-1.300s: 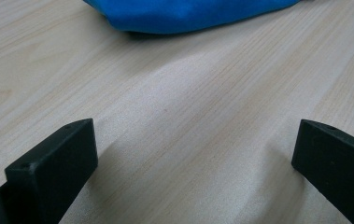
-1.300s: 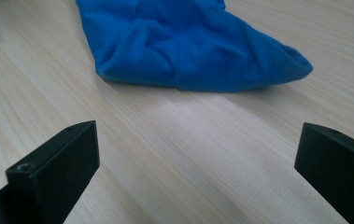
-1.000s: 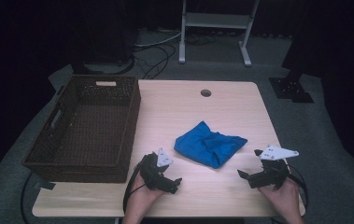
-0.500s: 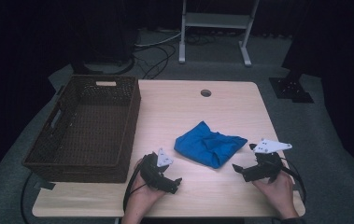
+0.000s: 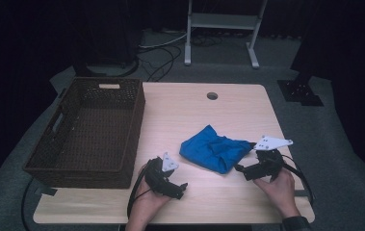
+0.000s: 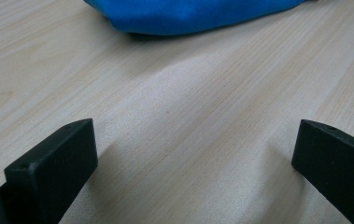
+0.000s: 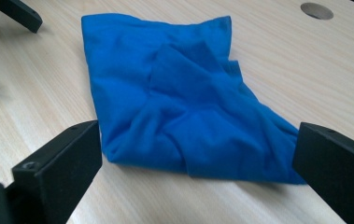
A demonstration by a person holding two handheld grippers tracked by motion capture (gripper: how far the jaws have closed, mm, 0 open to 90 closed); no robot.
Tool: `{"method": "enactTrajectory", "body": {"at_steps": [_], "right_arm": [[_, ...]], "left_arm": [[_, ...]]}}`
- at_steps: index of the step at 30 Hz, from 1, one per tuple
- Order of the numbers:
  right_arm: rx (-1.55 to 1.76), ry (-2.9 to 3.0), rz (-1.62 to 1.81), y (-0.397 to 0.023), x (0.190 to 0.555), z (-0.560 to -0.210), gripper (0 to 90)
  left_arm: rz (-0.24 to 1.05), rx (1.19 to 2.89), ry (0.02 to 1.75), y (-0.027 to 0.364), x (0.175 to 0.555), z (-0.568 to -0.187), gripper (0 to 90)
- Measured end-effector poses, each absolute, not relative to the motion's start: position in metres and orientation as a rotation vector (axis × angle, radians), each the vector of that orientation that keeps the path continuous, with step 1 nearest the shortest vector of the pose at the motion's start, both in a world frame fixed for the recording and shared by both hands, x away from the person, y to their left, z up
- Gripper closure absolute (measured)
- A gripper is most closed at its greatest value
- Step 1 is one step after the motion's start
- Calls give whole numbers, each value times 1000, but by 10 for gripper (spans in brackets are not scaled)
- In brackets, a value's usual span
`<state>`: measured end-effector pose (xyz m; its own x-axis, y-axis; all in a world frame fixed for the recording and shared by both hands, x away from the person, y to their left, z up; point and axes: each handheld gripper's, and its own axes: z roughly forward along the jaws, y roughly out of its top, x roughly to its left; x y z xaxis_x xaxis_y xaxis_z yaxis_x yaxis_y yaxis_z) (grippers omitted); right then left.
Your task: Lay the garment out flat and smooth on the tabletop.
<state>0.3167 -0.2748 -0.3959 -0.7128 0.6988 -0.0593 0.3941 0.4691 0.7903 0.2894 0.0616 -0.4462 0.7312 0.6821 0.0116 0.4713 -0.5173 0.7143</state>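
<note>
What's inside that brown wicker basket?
The basket looks empty: its woven floor shows bare. The corner behind its near wall is hidden.

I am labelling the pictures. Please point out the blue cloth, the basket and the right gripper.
blue cloth (image 7: 188,116), right gripper view, crumpled middle.
basket (image 5: 139,113), high view, right wall.
right gripper (image 5: 238,169), high view, between fingertips.

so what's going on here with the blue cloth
A person sits at a wooden table holding tongs in each hand. A crumpled blue cloth lies on the table between them. The right tongs are open and aimed at the cloth's near edge, close but not gripping it. The left tongs are open too, over bare wood short of the cloth. A dark wicker basket stands at the left side of the table.
</note>
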Motion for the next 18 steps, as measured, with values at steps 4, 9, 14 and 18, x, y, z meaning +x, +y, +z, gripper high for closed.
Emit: {"method": "enactTrajectory", "body": {"at_steps": [4,9,14,18], "right_arm": [[897,2346,1119,-268,320,-393,11],[898,2357,1115,-265,328,-393,12],[895,2358,1110,-260,333,-392,12],[889,2365,1108,-257,338,-392,13]], "left_arm": [[379,2215,866,62,289,-446,0],[379,2211,869,61,289,-446,0],[379,2214,868,61,289,-446,0],[379,2214,868,61,289,-446,0]]}}
